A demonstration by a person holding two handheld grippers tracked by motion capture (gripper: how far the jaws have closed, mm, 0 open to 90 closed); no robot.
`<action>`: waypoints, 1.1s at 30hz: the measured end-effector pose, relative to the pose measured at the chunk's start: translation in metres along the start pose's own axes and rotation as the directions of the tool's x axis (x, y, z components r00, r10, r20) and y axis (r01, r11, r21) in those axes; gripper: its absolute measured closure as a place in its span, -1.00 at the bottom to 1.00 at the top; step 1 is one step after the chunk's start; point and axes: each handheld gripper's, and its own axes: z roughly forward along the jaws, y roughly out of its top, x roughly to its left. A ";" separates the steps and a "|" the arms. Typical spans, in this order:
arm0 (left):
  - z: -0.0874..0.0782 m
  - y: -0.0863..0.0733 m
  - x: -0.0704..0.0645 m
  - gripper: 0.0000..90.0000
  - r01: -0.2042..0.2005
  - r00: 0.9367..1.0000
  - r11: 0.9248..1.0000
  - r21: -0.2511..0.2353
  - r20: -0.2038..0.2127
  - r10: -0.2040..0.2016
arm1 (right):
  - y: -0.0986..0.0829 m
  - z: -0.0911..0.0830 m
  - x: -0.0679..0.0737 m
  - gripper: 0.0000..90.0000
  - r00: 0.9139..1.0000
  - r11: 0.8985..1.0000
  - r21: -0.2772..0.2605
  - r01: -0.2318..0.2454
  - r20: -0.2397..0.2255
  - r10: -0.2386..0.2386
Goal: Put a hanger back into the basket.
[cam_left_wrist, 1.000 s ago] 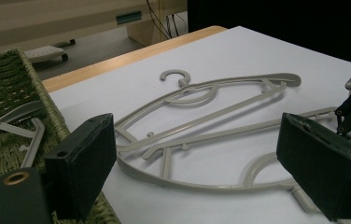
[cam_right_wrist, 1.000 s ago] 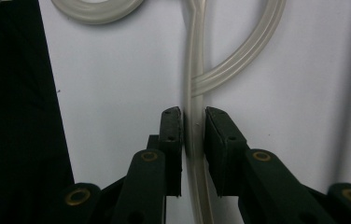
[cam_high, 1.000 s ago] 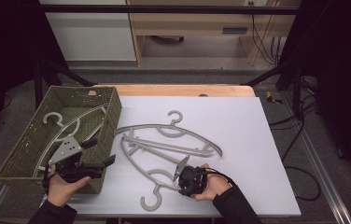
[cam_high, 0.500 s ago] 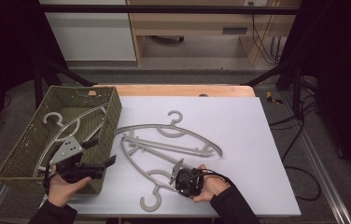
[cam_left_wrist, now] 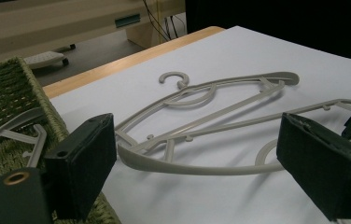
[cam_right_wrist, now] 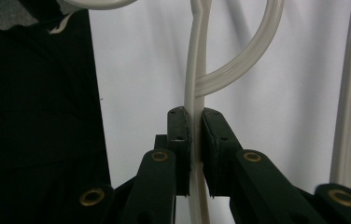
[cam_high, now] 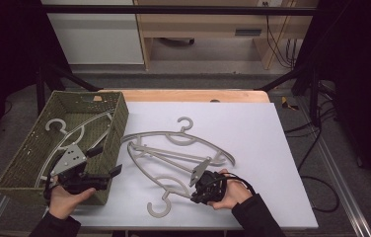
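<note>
Two grey plastic hangers lie overlapping on the white table (cam_high: 272, 148). My right gripper (cam_high: 199, 186) is shut on the near hanger (cam_high: 139, 170), close to its hooked end. In the right gripper view, the gripper (cam_right_wrist: 194, 140) has its pads pinching a thin bar of that hanger (cam_right_wrist: 197, 70). The far hanger (cam_high: 183, 137) lies flat with its hook pointing away. My left gripper (cam_high: 97, 174) is open at the basket's front right corner and holds nothing. In its own view, the gripper (cam_left_wrist: 201, 172) has its jaws spread wide and faces the near hanger (cam_left_wrist: 187, 168) and the far hanger (cam_left_wrist: 220, 86).
A green woven basket (cam_high: 119, 116) stands at the table's left edge with several grey hangers (cam_high: 57, 126) inside; its wall (cam_left_wrist: 5, 88) is close beside my left jaw. A wooden strip (cam_high: 193, 95) borders the table's far edge. The table's right half is bare.
The right hand shifted a little along the near hanger and stays shut on it. The left gripper and the far hanger have not moved.
</note>
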 end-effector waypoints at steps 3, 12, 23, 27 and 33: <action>-0.003 0.001 0.001 -0.74 -0.004 1.000 1.000 -0.006 0.001 0.004 | -0.001 -0.012 -0.001 0.83 1.000 0.999 -0.038 0.001 -0.017 -0.002; -0.003 0.007 -0.010 -0.73 -0.094 0.994 0.995 0.029 0.058 0.092 | -0.007 -0.044 -0.003 0.83 0.997 0.994 -0.108 0.012 -0.079 -0.021; 0.016 0.019 -0.050 -0.74 -0.319 0.940 0.940 0.117 0.168 0.298 | -0.011 -0.059 -0.003 0.83 0.991 0.991 -0.123 0.042 -0.123 -0.058; 0.022 0.020 -0.058 -0.72 -0.413 0.904 0.899 0.150 0.192 0.383 | -0.012 -0.060 -0.002 0.83 0.987 0.992 -0.122 0.043 -0.150 -0.062; 0.033 0.022 -0.065 -0.58 -0.523 0.846 0.836 0.169 0.227 0.483 | -0.012 -0.058 -0.003 0.83 0.980 0.992 -0.110 0.055 -0.185 -0.075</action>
